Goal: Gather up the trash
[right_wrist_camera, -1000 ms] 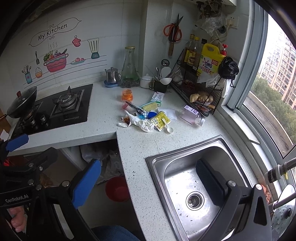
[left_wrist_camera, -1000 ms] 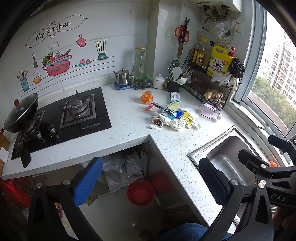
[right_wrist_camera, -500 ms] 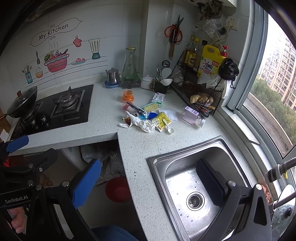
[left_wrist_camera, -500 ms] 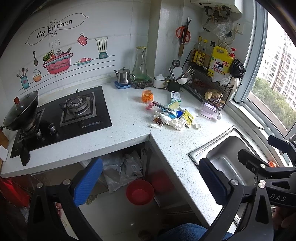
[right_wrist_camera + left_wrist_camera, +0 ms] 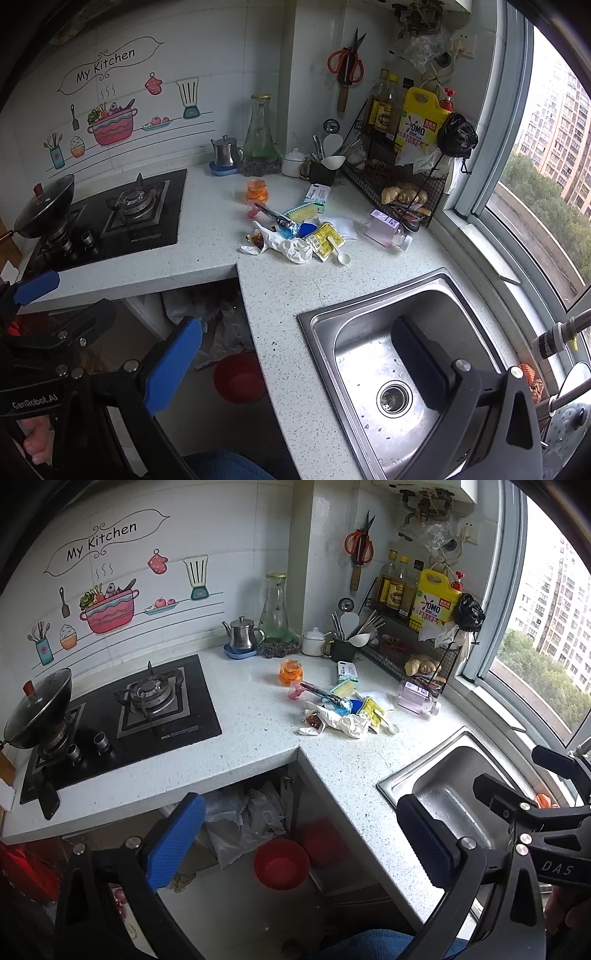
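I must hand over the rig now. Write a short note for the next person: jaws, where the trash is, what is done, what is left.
Left gripper: jaws open, empty, held over the floor gap before the counter.
Right gripper: jaws open, empty, near the sink.
Trash pile lies on the counter corner: crumpled wrappers, yellow packet, white spoon.
Red bin stands on the floor below.
Done: nothing picked up.
Left: carry every piece to the bin.

Both wrist views, distant, sharing littered counter (image 5: 258, 716)
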